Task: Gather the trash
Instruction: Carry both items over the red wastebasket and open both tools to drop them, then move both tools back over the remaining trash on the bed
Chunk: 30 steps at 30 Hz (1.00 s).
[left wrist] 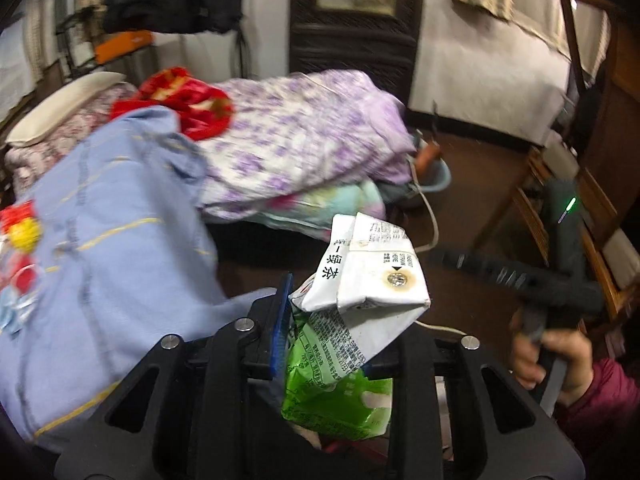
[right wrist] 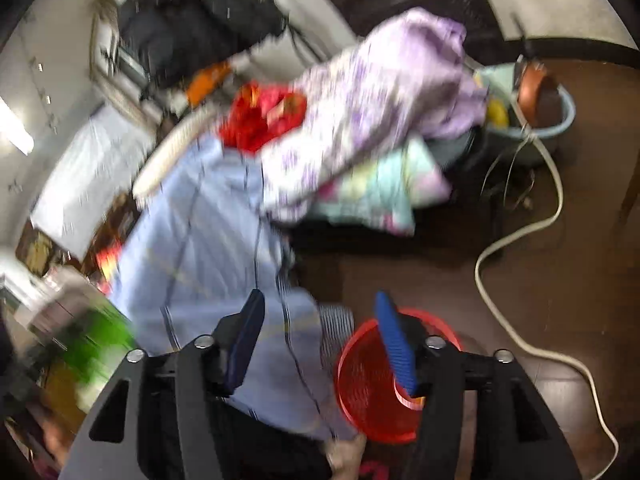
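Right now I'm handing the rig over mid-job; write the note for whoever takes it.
Left tongs: shut on a crumpled green tea carton, held in the air beside the bed.
Right tongs: open, holding nothing, above the red mesh bin on the floor.
Blue bedding hangs off the bed next to the bin.
Done: carton picked up.
Left: bring it over the bin and release it. The views are blurred, so I can't tell if more trash lies around; the bin's visible part looks empty.
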Available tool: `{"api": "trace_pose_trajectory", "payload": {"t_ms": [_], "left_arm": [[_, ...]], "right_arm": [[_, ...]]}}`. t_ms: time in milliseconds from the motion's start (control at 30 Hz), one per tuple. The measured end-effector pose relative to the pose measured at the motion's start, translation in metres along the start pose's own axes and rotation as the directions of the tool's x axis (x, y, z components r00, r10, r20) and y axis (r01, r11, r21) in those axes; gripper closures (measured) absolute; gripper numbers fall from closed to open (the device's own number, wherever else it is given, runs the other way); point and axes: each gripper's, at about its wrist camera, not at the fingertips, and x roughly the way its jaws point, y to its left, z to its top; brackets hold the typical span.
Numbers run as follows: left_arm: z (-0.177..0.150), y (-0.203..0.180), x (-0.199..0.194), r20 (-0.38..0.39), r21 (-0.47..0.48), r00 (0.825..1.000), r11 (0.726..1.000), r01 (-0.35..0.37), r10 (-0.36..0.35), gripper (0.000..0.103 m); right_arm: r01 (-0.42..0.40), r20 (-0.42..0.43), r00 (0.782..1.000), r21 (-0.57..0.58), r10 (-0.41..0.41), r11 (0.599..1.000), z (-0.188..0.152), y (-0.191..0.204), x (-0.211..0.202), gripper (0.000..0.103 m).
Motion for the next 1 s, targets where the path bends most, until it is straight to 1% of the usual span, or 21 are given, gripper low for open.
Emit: {"api": "trace_pose_trajectory", "payload": {"t_ms": [67,100,167,233,333,433,600,700,800,900,967,1000], "left_arm": [[0.001,-0.012,0.011,-0.022,0.011,1.000,1.000,0.013,-0.013,0.039],[0.002,-0.017,0.014,-0.026,0.015,1.000,1.000,0.015,-0.014,0.034],[0.004,-0.025,0.016,-0.019,0.036,1.000,0.999,-0.003,0.004,0.021],[0.004,-0.026,0.012,0.004,0.055,0.999,0.997,-0.049,0.048,0.015],[0.005,-0.017,0.006,0.030,0.044,0.994,0.994,-0.104,0.102,0.010],[0.005,0.001,-0.007,0.044,-0.002,0.991,0.992,-0.128,0.128,0.010],[0.000,0.032,-0.040,0.090,-0.083,0.979,0.981,-0.178,0.185,0.009],[-0.002,0.047,-0.059,0.119,-0.126,0.970,0.973,-0.196,0.211,0.008],[-0.007,0.062,-0.083,0.152,-0.172,0.958,0.961,-0.215,0.241,0.008],[-0.015,0.077,-0.107,0.185,-0.213,0.944,0.949,-0.234,0.275,0.007],[-0.024,0.091,-0.126,0.207,-0.249,0.931,0.936,-0.248,0.302,0.007],[-0.028,0.095,-0.131,0.212,-0.259,0.927,0.933,-0.251,0.309,0.007]], "right_arm": [[-0.005,0.031,1.000,0.004,0.005,1.000,0.006,-0.003,-0.010,0.044],[-0.004,0.038,0.999,0.004,0.003,1.000,0.007,-0.005,-0.013,0.044],[-0.009,0.041,0.999,0.001,0.009,1.000,0.011,-0.007,-0.015,0.044],[-0.020,0.034,0.999,-0.010,0.021,1.000,0.008,-0.005,-0.017,0.044],[-0.030,0.024,0.999,-0.039,0.031,0.999,0.006,0.010,-0.016,0.044],[-0.045,0.021,0.999,-0.074,0.047,0.996,0.005,0.028,-0.017,0.044],[-0.067,0.041,0.996,-0.154,0.074,0.986,0.008,0.065,-0.028,0.038],[-0.095,0.053,0.993,-0.208,0.108,0.974,0.009,0.096,-0.040,0.036],[-0.117,0.060,0.989,-0.252,0.136,0.961,0.009,0.122,-0.049,0.033],[-0.146,0.059,0.983,-0.302,0.172,0.942,0.005,0.153,-0.058,0.030],[-0.165,0.055,0.979,-0.337,0.194,0.927,0.001,0.176,-0.063,0.028],[-0.174,0.050,0.978,-0.353,0.204,0.919,-0.001,0.187,-0.065,0.027]]}}
